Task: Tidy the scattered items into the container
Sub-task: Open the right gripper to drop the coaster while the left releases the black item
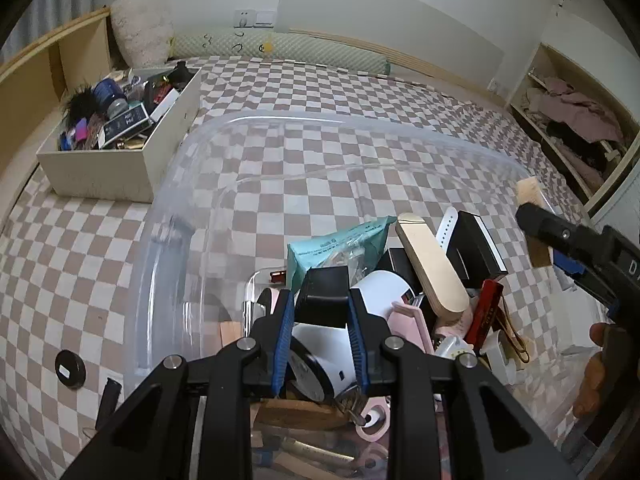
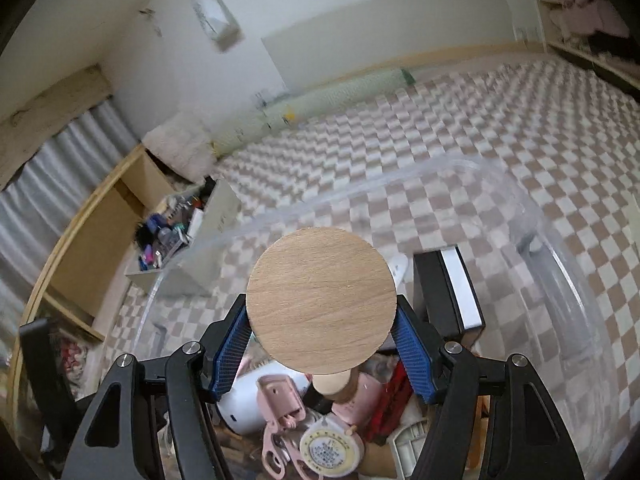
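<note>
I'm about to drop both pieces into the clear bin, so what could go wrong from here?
1. The bin's right side is already piled high; the wooden disc held by the right hand-held gripper may land on the pink clip and slide off.
2. The black piece in the left hand-held gripper hangs above the white round device and could knock it.

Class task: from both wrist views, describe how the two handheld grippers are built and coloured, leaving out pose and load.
Both the left gripper and right gripper have matte black angular linkage arms with triangular cut-outs, joined by round silver pivot bolts. Each finger carries a ribbed blue pad. In the left view, the right gripper's black body shows a partial white letter. No cables or sleeves show.
</note>
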